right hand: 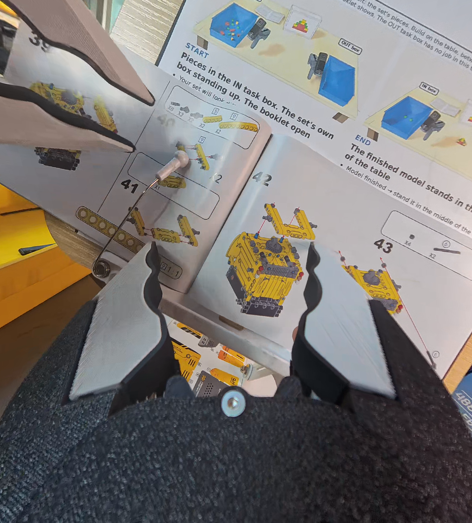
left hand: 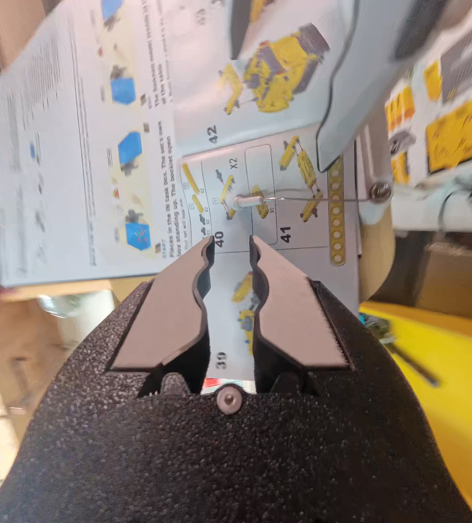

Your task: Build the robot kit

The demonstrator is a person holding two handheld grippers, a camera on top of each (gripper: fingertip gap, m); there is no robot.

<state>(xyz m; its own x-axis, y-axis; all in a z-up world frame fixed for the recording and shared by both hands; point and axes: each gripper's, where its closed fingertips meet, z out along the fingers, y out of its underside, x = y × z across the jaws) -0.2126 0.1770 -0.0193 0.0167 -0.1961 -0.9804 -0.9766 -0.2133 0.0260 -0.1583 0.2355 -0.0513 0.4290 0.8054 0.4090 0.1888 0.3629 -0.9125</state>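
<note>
**Q:** Where the booklet [right hand: 328, 283] stands open, how are the grippers placed?

**A:** Left gripper [left hand: 232, 240]: jaws narrowly apart, empty, tips near the left page by the wire page holder [right hand: 176, 162]. Right gripper [right hand: 230, 249]: jaws wide apart, empty, before the right page. The pinned paper looks likely to tear if pulled.

**Q:** Containers?

**A:** Yellow tray [right hand: 16, 271] beside the booklet: thin black rods [right hand: 35, 249] inside.

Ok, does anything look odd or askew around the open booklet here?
Only the booklet's left page: it curves off the stand instead of lying flat under the metal wire page holder. The open left gripper straddles its edge; the open right gripper holds nothing.
</note>
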